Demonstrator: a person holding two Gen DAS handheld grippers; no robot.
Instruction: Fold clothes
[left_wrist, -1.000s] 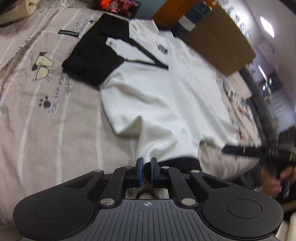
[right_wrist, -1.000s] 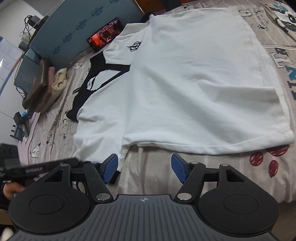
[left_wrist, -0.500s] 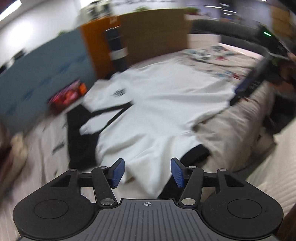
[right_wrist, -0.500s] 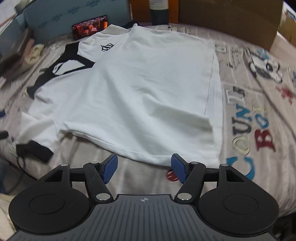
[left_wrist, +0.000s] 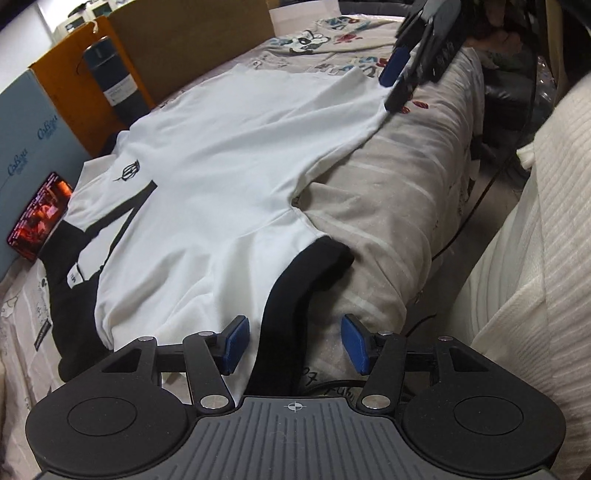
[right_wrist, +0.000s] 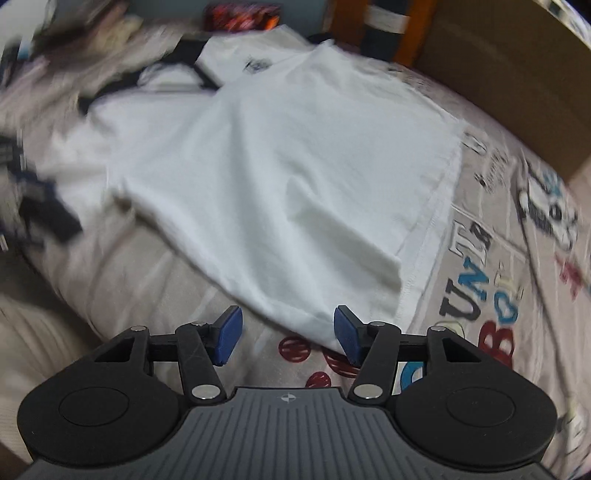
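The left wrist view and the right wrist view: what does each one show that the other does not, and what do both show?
Only the left wrist view shows the open left gripper straddling the black-cuffed sleeve, the dark bottle and the right gripper's outside at the hem corner.

Only the right wrist view shows the open right gripper from behind, the stitched hem and the coloured lettering on the sheet.

Both show the white T-shirt lying flat, its chest logo, the phone and the cardboard box.
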